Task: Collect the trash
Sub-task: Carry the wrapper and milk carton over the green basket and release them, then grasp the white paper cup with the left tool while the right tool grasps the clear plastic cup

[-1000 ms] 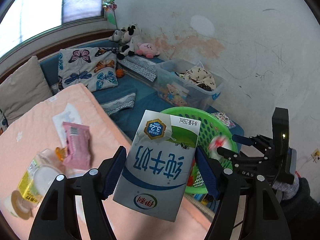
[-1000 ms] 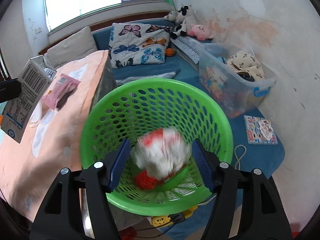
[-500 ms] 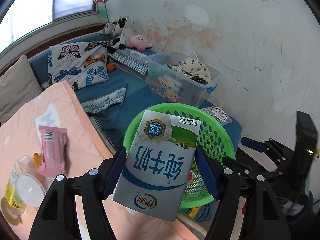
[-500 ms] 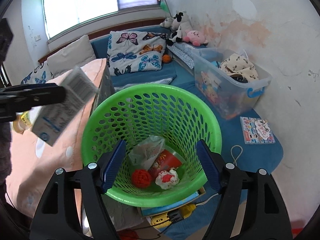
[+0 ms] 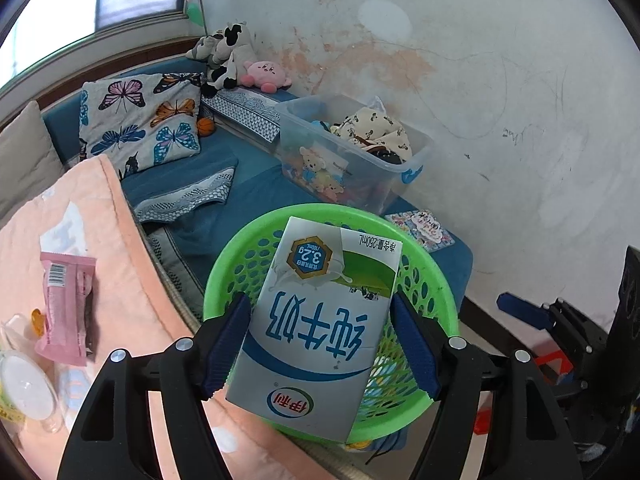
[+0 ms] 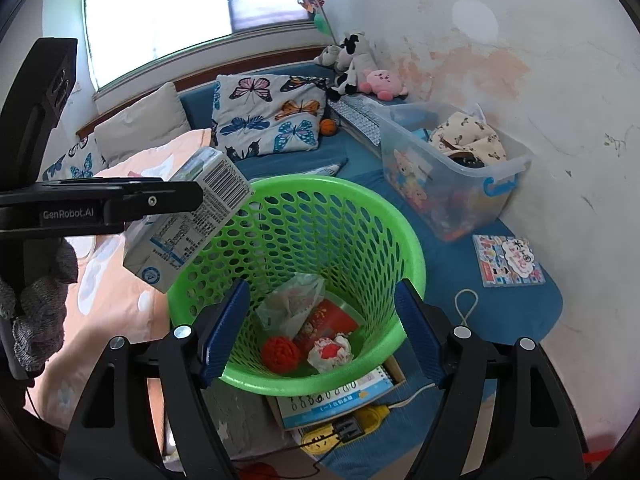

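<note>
The left claw [image 5: 320, 344] is clenched on a milk carton [image 5: 316, 328], one blue pad pressed to each side of it, and the carton hangs upside down with its printed face toward the camera. From the right wrist view the same carton [image 6: 188, 216] sits in the air at the near left rim of the green basket [image 6: 360, 216], tilted, barcode side up, not yet inside.

The right claw [image 6: 320, 332] is spread wide and grips nothing; its two blue pads stand just above the basket's near rim, one on each side. Down in the basket lie a crumpled clear bag [image 6: 294, 304], a red packet [image 6: 326, 322], a red ball [image 6: 281, 353] and a small white-and-red wad [image 6: 331, 351], all bunched together on the bottom.

On the peach-covered counter [image 5: 120, 280] to the left, well apart from the carton, a pink wrapper [image 5: 66, 308] lies flat, with a clear plastic cup [image 5: 26, 388] near it at the edge of view.
</note>
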